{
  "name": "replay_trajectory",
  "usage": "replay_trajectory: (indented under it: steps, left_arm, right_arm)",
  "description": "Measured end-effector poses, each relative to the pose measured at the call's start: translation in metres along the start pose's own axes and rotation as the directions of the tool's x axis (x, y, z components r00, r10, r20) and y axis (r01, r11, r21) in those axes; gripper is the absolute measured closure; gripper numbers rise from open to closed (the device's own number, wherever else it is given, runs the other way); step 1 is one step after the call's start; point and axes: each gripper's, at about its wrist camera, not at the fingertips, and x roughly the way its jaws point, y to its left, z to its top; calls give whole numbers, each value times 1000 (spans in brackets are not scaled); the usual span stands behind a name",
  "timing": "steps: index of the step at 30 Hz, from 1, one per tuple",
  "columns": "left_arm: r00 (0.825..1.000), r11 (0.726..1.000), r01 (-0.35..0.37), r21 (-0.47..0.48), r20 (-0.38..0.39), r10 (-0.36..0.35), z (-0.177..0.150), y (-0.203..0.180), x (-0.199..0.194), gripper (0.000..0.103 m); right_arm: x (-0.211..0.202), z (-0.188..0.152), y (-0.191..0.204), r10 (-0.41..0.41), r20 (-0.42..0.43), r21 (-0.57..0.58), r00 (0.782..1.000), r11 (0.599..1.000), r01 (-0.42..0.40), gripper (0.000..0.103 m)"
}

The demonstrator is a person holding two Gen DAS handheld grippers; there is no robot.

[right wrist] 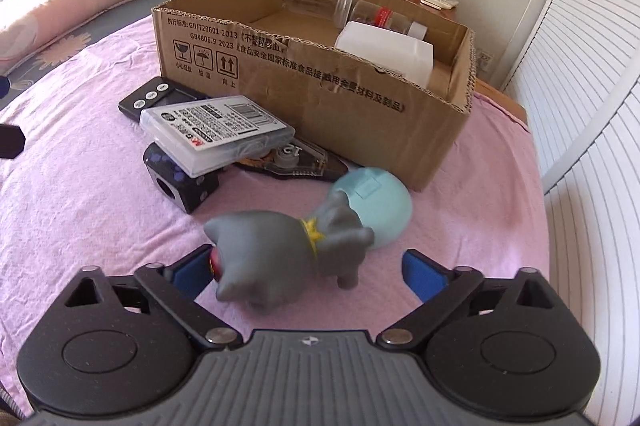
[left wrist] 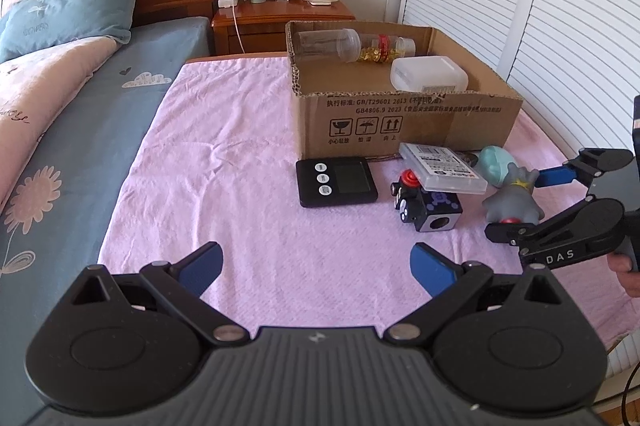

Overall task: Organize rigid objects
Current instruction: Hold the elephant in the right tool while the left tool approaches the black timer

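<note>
On the pink cloth (left wrist: 240, 185), toward its far right side: open brown cardboard box (left wrist: 400, 121). Inside, along the back wall, two clear plastic bottles (left wrist: 328, 43) lying end to end; before them, a white plastic container (left wrist: 428, 73).

In front of the box, from left to right: flat black digital timer (left wrist: 338, 181); black cube toy (left wrist: 432, 214) with a clear flat plastic case (left wrist: 444, 165) resting on top; grey cat figurine (left wrist: 512, 197), touching the teal egg-shaped toy (left wrist: 494, 161) behind it.

Between case and box wall: transparent correction-tape dispenser (right wrist: 296, 161).

Figurine between the spread fingers (right wrist: 420, 270) of the right gripper (right wrist: 306, 260).

Left of the cloth: bed (left wrist: 100, 105). Behind: wooden nightstand (left wrist: 280, 17).

Left gripper (left wrist: 316, 268) hovers open over pink cloth (left wrist: 224, 185) near cardboard box (left wrist: 404, 121).
</note>
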Motion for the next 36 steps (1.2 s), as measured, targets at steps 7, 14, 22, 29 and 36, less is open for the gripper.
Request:
replay_trajectory:
  steps: [7,14,22,29,36]
  left_arm:
    - [1000,1000,12,2,-24,-12,4,-2,13,3]
    - [1000,1000,8,29,-30,-8,10,-6,27,3]
    - [1000,1000,-3,26,-12,3,26,-4,53,3]
    - [1000,1000,12,2,-12,-11,39,-3,83,3]
    - [1000,1000,13,-11,-26,-13,46,-3,112,3]
  right_arm:
    - [-8,-6,10,14,13,14,1000,1000,-14,25]
    - [-23,-22,14,22,-7,82,1000,996,-21,24]
    - [-21,-30,14,-2,15,88,1000,996,1,9]
    - [-17,-35,12,22,16,100,1000,995,-24,0]
    - [-15,-35,11,37,6,133,999,990,-37,0]
